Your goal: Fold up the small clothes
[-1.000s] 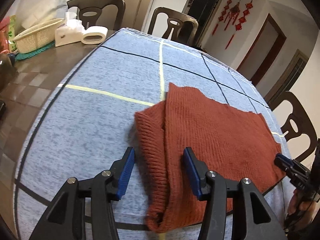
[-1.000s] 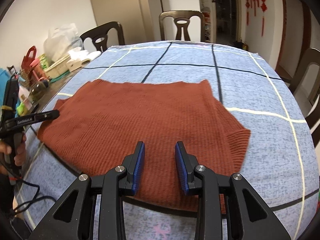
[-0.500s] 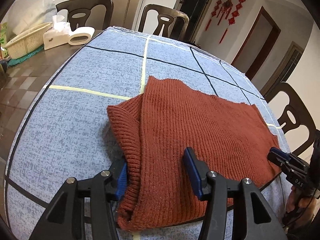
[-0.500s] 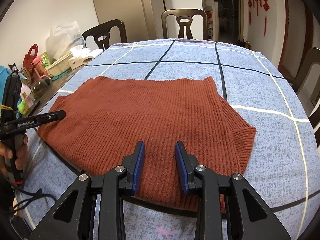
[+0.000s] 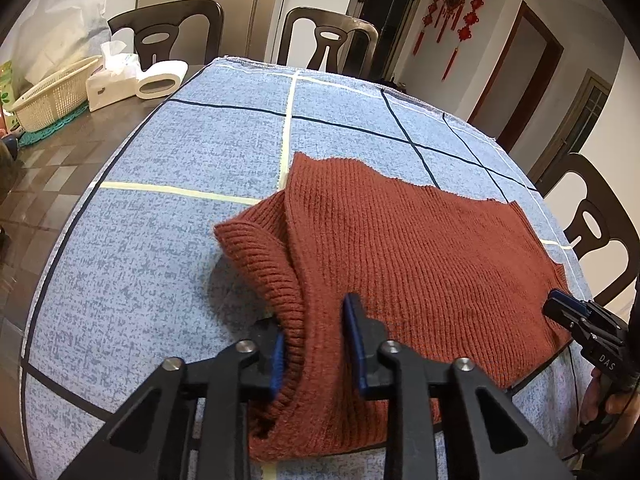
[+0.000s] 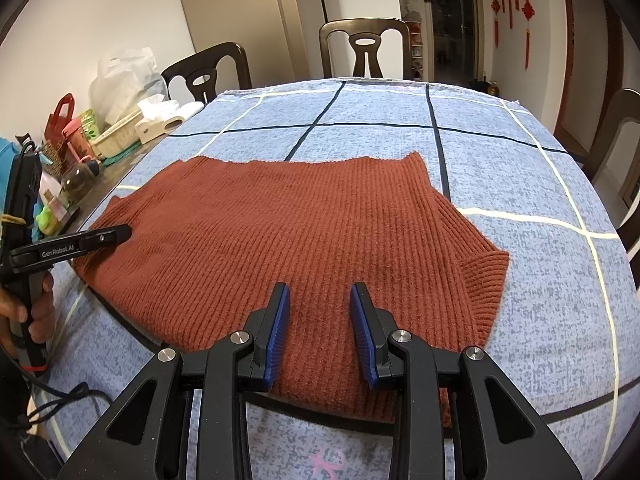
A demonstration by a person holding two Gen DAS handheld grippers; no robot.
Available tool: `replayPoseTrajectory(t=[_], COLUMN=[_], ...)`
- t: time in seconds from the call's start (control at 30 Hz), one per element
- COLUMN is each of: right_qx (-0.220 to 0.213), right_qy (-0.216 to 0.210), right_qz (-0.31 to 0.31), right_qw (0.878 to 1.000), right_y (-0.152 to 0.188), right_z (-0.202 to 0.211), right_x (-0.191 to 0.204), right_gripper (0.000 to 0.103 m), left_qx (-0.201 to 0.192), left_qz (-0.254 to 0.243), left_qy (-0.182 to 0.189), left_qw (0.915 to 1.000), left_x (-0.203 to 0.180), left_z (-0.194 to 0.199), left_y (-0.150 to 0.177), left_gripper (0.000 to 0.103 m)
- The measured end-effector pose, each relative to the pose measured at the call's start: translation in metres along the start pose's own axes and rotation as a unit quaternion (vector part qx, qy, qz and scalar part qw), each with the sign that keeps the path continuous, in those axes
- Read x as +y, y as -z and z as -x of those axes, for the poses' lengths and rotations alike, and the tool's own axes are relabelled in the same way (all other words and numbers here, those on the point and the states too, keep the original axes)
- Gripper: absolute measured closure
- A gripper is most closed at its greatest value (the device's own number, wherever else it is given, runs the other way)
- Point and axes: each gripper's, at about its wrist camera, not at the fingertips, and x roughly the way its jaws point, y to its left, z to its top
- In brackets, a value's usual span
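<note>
Across the blue checked cloth on the tabletop (image 6: 520, 152) the rust-red knitted sweater (image 6: 304, 232) lies flat, its long axis running from one hand to the other, with a ribbed cuff end at each side. At the left-hand end the ribbed sleeve (image 5: 260, 252) is bunched and slightly lifted, and it runs straight back between the fingers of the left gripper (image 5: 316, 344), whose jaws have just been closing around that fold; the left pad is half hidden behind the knit and the right pad rests on top of it (whether the pinch is already firm I cannot tell, though cloth is plainly between them). The right gripper (image 6: 320, 332) hangs over the near hem of the sweater with its jaws parted and nothing between the pads, the other cuff lying off to its right. So the left hand is the one placed to act: my reading is that the sleeve would be carried inward, along the sweater's length toward the right gripper. Chairs ring the far side, and a basket (image 5: 52, 96) with tissues sits well apart at the left edge.
</note>
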Motion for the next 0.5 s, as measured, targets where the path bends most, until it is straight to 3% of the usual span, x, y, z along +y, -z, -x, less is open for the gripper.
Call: replayPoseTrajectory(t=[0.2, 0.5], right_qx=[-0.005, -0.016], right_qy=[0.001, 0.002], right_qz=[-0.005, -0.025], right_qw=[1.0, 1.0], right_y=[0.001, 0.002], right_z=[0.004, 0.012], right_x=[-0.003, -0.012], right_gripper=[0.071, 0.071], left_qx=[0.0, -0.024], left_qz=[0.01, -0.007], left_qy=[0.028, 0.145], left_qw=[0.9995, 0.9892], left_x=[0.002, -0.035], left_z=[0.009, 0.035], left_y=[-0.008, -0.039], left_gripper=[0.082, 0.085])
